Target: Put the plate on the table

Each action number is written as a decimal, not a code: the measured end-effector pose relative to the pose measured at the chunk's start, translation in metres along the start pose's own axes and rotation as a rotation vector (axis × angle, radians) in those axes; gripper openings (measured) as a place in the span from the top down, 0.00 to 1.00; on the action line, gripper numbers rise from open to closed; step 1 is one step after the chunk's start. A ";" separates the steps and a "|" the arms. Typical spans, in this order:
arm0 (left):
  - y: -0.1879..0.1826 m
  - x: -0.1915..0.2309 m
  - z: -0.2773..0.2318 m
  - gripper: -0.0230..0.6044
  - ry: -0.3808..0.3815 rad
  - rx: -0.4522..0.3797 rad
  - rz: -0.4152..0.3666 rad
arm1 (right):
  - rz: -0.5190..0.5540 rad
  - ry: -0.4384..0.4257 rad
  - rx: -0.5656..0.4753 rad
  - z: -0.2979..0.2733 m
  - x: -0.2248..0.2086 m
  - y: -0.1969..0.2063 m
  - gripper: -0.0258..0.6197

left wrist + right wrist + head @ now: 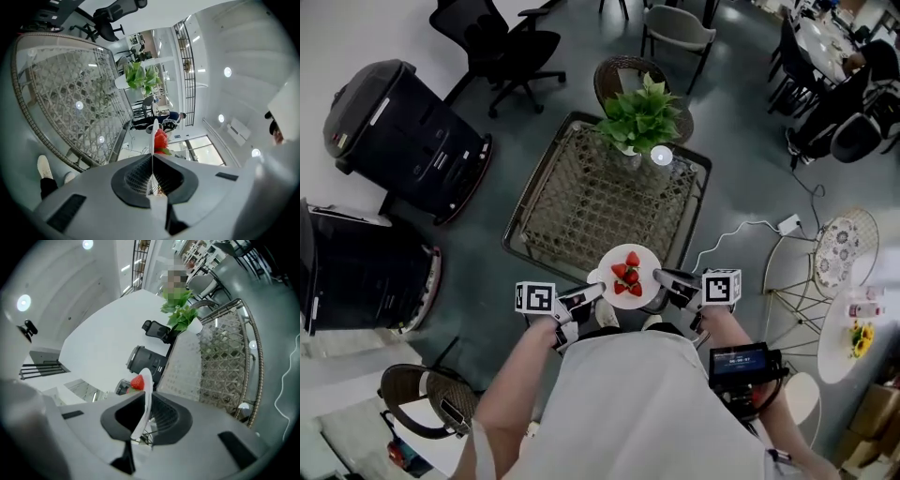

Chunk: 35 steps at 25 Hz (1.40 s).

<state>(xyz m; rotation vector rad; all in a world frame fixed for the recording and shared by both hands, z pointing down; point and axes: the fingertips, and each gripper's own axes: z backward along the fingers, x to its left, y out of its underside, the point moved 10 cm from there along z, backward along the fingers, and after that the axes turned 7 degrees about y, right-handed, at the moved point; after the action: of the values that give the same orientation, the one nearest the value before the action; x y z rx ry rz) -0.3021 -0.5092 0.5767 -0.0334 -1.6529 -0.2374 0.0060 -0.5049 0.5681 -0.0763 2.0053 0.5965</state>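
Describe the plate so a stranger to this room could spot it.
Find the square wicker table with the potted plant. At its near edge, the left gripper and right gripper pinch a round white plate. It alone carries red strawberries.

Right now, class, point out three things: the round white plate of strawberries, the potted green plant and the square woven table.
Round white plate (609, 261): head view, bare upper-left part of the plate.
Potted green plant (642, 117): head view, its leaves.
Square woven table (581, 202): head view, bare middle of its top.
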 end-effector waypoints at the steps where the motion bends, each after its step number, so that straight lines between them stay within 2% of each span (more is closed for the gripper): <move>1: -0.006 0.004 0.001 0.95 0.005 0.010 -0.005 | -0.017 -0.006 -0.012 -0.003 -0.003 -0.003 0.89; 5: -0.025 0.022 -0.008 0.95 0.048 0.016 0.008 | -0.006 -0.019 0.010 -0.017 -0.018 -0.014 0.89; 8: -0.020 0.018 -0.010 0.95 0.067 -0.001 0.114 | -0.002 0.012 0.010 -0.017 -0.014 -0.013 0.89; 9: -0.019 0.017 -0.011 0.95 0.062 0.001 0.115 | -0.006 0.019 0.012 -0.015 -0.014 -0.012 0.89; 11: -0.023 0.019 -0.013 0.95 0.010 0.026 0.046 | -0.016 0.028 0.022 -0.011 -0.017 -0.012 0.89; 13: -0.025 0.022 -0.015 0.95 -0.034 0.040 0.026 | -0.030 0.034 0.038 -0.009 -0.024 -0.011 0.90; 15: -0.028 0.024 -0.020 0.95 -0.057 0.032 0.050 | -0.039 0.029 0.063 -0.013 -0.035 -0.015 0.90; 18: -0.037 0.025 -0.040 0.95 -0.056 -0.004 0.107 | -0.023 -0.027 0.102 -0.018 -0.050 -0.039 0.89; 23: -0.045 0.040 -0.077 0.95 -0.104 0.011 0.073 | -0.030 -0.021 0.183 -0.003 -0.089 -0.059 0.89; 26: -0.052 0.049 -0.096 0.95 -0.095 0.003 0.100 | -0.042 -0.027 0.210 -0.002 -0.109 -0.071 0.89; 28: -0.052 0.058 -0.102 0.95 -0.099 0.001 0.110 | -0.047 -0.023 0.236 -0.005 -0.120 -0.073 0.89; 31: -0.052 0.076 -0.101 0.95 -0.153 0.000 0.118 | -0.060 -0.021 0.273 -0.017 -0.136 -0.071 0.89; 35: -0.037 0.102 -0.100 0.95 -0.190 -0.038 0.173 | -0.100 -0.009 0.313 -0.029 -0.156 -0.057 0.89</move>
<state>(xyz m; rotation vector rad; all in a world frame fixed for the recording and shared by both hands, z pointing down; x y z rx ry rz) -0.2199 -0.5751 0.6801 -0.2330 -1.8232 -0.1360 0.0772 -0.5974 0.6894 0.0160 2.0494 0.2154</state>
